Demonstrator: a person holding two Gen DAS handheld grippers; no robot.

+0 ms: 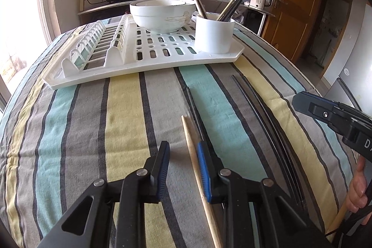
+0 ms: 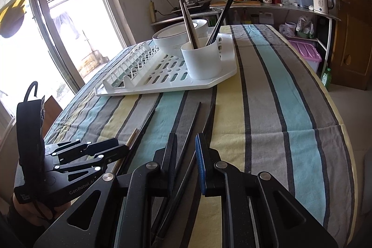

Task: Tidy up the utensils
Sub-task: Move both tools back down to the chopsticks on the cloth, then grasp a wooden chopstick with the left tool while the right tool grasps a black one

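A wooden chopstick [image 1: 197,171] lies on the striped cloth between my left gripper's [image 1: 182,155] open fingers, close to the right one. Black chopsticks [image 1: 255,113] lie to its right; in the right wrist view they [image 2: 197,122] run between my right gripper's [image 2: 186,145] open fingers. A white utensil cup [image 1: 214,35] with several chopsticks stands on the white drying rack [image 1: 148,62]; it also shows in the right wrist view [image 2: 201,59]. The right gripper shows at the right edge of the left wrist view [image 1: 302,100], and the left gripper at the lower left of the right wrist view [image 2: 123,148].
White bowls [image 1: 160,15] sit on the rack behind the cup. The rack's plate slots [image 1: 93,45] are on its left. The table's right edge [image 2: 344,122] drops to the floor. A counter with pot, bottles and kettle stands behind.
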